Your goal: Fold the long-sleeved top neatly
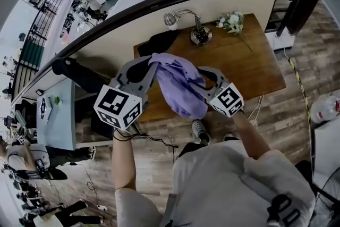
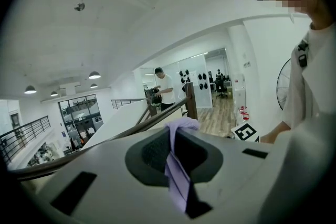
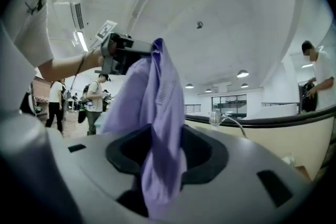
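Observation:
A lilac long-sleeved top [image 1: 178,85] hangs bunched in the air between my two grippers, above the near edge of a wooden table [image 1: 239,61]. My left gripper [image 1: 154,65] is shut on a thin fold of the top [image 2: 177,176], which runs up between its jaws. My right gripper [image 1: 201,74] stands open; a thick bunch of the top [image 3: 157,113] lies draped between its jaws. The right gripper view also shows the left gripper [image 3: 123,55] holding the top's upper edge.
On the table stand a metal gooseneck lamp [image 1: 195,29], a small bunch of white flowers [image 1: 231,21] and a dark cloth [image 1: 159,40]. A curved dark railing [image 1: 159,2] runs behind the table. The person's shoes [image 1: 201,131] are by its near edge.

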Tool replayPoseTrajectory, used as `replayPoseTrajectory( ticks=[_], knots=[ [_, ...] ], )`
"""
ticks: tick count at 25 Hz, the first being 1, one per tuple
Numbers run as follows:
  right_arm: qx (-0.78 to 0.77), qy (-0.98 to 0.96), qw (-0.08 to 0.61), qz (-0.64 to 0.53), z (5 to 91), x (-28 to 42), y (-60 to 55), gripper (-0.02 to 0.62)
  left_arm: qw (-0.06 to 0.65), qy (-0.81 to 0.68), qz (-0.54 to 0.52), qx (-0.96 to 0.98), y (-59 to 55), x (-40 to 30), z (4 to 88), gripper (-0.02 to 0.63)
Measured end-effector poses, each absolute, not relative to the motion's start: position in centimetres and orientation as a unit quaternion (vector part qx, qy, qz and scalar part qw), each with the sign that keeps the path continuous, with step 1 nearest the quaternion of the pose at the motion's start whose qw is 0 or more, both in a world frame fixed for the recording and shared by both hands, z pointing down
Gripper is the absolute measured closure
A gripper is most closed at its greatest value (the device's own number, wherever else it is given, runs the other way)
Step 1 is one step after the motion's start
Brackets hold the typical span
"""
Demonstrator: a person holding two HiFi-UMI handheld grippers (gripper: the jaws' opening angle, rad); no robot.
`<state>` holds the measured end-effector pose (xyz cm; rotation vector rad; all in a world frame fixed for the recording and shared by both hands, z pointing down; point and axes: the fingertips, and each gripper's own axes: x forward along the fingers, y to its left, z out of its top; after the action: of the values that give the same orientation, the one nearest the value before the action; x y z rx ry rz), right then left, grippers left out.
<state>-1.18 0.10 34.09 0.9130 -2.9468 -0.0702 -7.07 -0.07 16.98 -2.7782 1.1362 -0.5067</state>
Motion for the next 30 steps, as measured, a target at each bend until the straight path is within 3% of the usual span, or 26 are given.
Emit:
replayPoseTrajectory(
  ticks=[2, 4, 10, 17, 25, 30],
  knots=[
    [0.311, -0.948, 0.044, -0.043, 34.1, -0.5, -1.4, 0.545, 0.045, 0.382, -0.166, -0.908, 0.6, -7.4, 17.0, 0.572],
    [0.304, -0.950, 0.047, -0.045, 33.2, 0.8, -1.9, 0.561, 0.048, 0.395, -0.170, -0.902, 1.4, -8.2, 17.2, 0.572],
    [0.285, -0.952, 0.041, -0.108, 25.5, 6.4, -1.4, 0.563, 0.095, 0.456, -0.209, -0.860, 2.6, -10.7, 18.2, 0.572],
    [0.269, -0.939, 0.039, -0.210, 17.7, 10.3, 3.1, 0.563, 0.137, 0.471, -0.194, -0.849, 5.7, -8.9, 17.8, 0.572],
    [0.265, -0.941, 0.046, -0.206, 15.5, 14.9, 9.1, 0.563, 0.159, 0.486, -0.159, -0.844, 11.2, -4.8, 15.6, 0.572],
    [0.266, -0.931, 0.088, -0.234, 16.2, 15.8, 8.5, 0.563, 0.150, 0.487, -0.210, -0.834, 10.8, -5.1, 16.9, 0.572]
  ],
)
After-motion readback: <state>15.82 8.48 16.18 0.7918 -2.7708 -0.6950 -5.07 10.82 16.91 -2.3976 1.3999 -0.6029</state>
